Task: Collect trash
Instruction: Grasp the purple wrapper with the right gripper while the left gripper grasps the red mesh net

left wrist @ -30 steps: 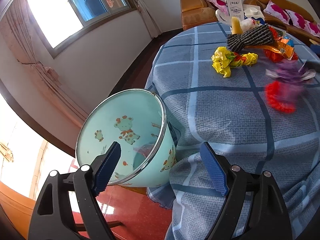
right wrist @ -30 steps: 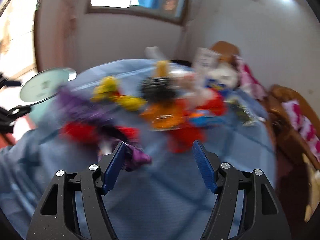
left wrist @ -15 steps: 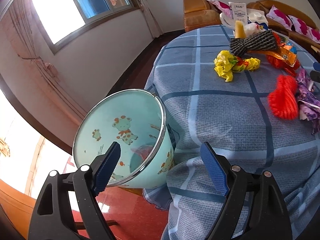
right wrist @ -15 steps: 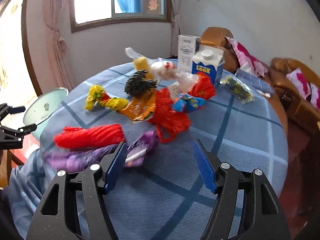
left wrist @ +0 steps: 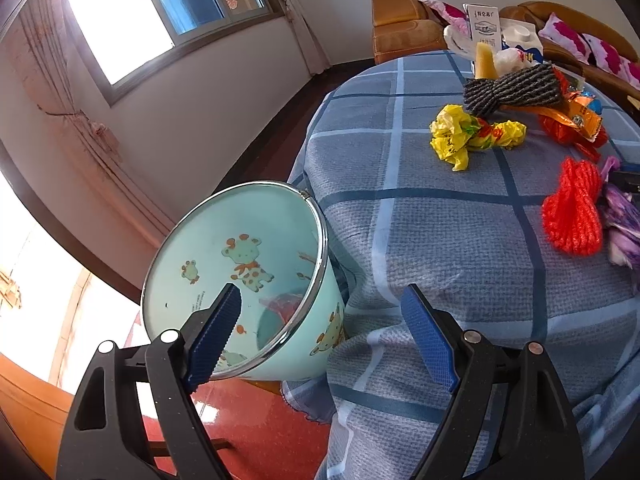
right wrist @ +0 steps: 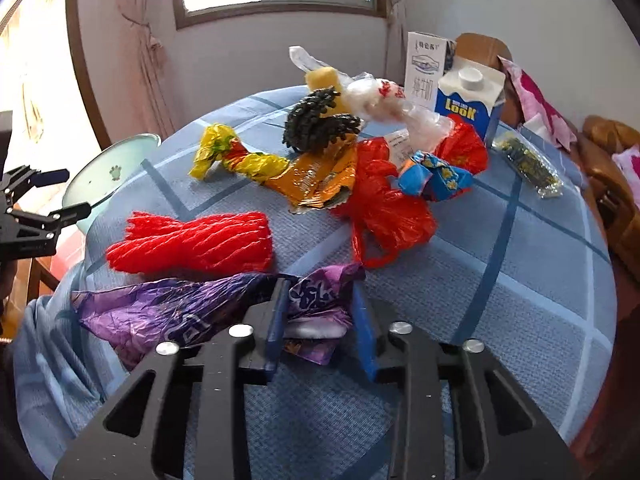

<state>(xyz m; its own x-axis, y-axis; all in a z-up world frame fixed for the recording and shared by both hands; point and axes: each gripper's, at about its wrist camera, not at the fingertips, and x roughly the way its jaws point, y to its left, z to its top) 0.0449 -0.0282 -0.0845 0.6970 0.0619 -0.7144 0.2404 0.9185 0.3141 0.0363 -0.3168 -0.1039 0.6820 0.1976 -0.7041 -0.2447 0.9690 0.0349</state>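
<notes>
Trash mostly lies on the surface; the bin holds one reddish scrap. My right hand-held gripper is clamped on the purple wrapper; my left hand-held gripper hangs apart near the bin.

pale green pail with cartoon animals; blue checked tablecloth; purple wrapper; red yarn

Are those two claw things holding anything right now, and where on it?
The right gripper pinches the purple wrapper at its crumpled end nearest the red plastic bag. The left gripper is open and holds nothing.
</notes>
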